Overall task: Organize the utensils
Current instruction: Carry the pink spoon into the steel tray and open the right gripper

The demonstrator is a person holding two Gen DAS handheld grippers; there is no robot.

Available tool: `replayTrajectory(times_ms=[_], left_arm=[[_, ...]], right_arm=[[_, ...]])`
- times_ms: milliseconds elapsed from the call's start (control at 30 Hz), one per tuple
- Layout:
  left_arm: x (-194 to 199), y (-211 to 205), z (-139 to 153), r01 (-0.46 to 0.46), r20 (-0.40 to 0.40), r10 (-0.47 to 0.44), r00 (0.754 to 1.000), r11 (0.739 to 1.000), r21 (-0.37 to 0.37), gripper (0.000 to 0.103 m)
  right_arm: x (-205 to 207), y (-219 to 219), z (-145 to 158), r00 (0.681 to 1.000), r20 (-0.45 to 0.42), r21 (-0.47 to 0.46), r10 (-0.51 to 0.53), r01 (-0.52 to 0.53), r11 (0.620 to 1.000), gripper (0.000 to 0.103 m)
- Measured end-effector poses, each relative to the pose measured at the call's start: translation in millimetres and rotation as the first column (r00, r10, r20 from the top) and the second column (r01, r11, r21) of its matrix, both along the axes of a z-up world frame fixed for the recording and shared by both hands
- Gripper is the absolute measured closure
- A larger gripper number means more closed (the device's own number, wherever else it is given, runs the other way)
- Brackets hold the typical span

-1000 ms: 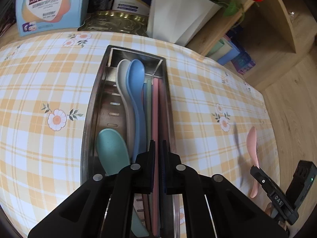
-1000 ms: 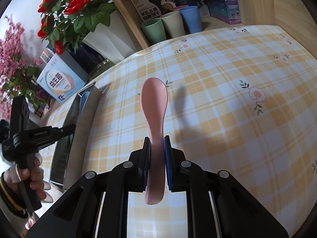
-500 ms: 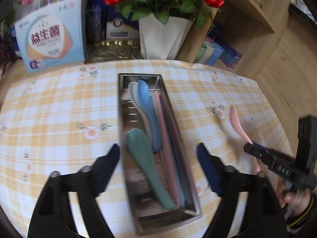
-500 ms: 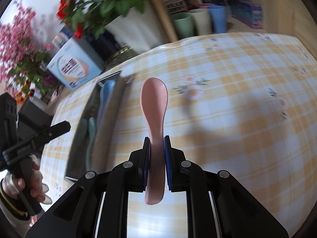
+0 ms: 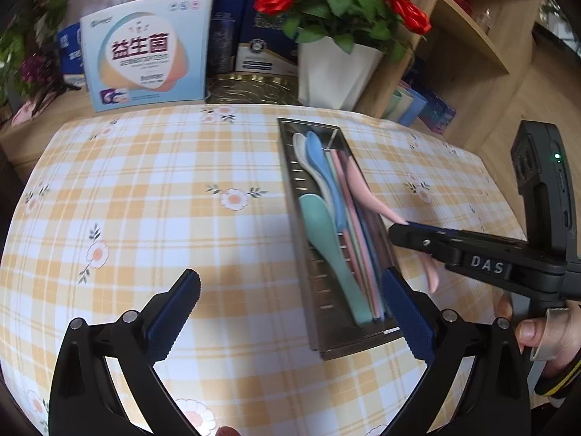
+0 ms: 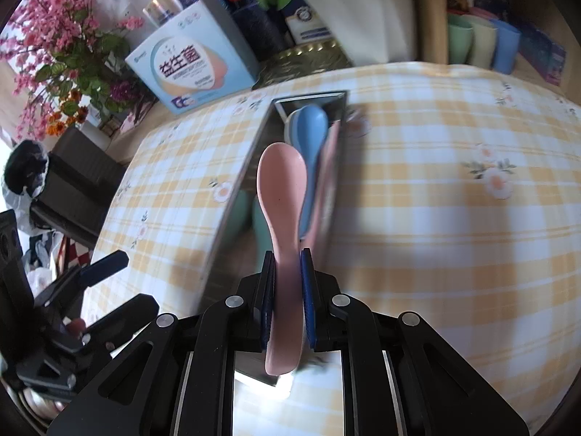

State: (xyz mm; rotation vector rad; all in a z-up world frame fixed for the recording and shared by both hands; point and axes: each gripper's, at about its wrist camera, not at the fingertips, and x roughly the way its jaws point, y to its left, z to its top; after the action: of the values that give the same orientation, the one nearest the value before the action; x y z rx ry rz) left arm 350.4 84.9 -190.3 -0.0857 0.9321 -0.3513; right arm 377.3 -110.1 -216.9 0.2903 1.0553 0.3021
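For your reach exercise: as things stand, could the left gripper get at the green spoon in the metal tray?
Probably yes. The left gripper is open and empty beside the tray, and the green spoon lies on top, uncovered. The right gripper's pink spoon hangs nearby.

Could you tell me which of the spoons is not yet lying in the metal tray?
The pink spoon: the right gripper holds it by the handle above the metal tray, while the green, blue and white spoons lie inside.

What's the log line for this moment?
left gripper: open, empty | right gripper: shut on pink spoon | spoon over metal tray
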Motion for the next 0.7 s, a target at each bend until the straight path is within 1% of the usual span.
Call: replayTrajectory(times_ms=[100,233,467,700], left_arm=[[-2.1,11.6,0.7,-0.032,0.016,0.032,0.999,0.999,-0.013,0.006],[-5.1,25.7,2.5,-0.072,0.031,0.073,0.997,0.997,-0.015,0.006],[-7.6,41.3,0.7,-0.111,0.030,0.111,0.993,0.994,-0.022,0.006],[-8.2,46.6,2.1,-0.130,0.030,0.130,0.991,0.991,-0.024,0.006]], right_arm=[[3.6,16.1,-4.7,1.000,-0.021,-0.014,0.013,-0.013,1.000,0.089],[7.8,34.0,-14.6,0.998,-0.051,-0.056,0.023,-0.026,0.998,0.089],[13.3,36.3,-28.2,0.995,-0.101,-0.085,-0.004,-0.005,0.996,0.089],[13.2,36.5,-35.2,0.993,-0.121,-0.100,-0.010,-0.002,0.995,0.089]])
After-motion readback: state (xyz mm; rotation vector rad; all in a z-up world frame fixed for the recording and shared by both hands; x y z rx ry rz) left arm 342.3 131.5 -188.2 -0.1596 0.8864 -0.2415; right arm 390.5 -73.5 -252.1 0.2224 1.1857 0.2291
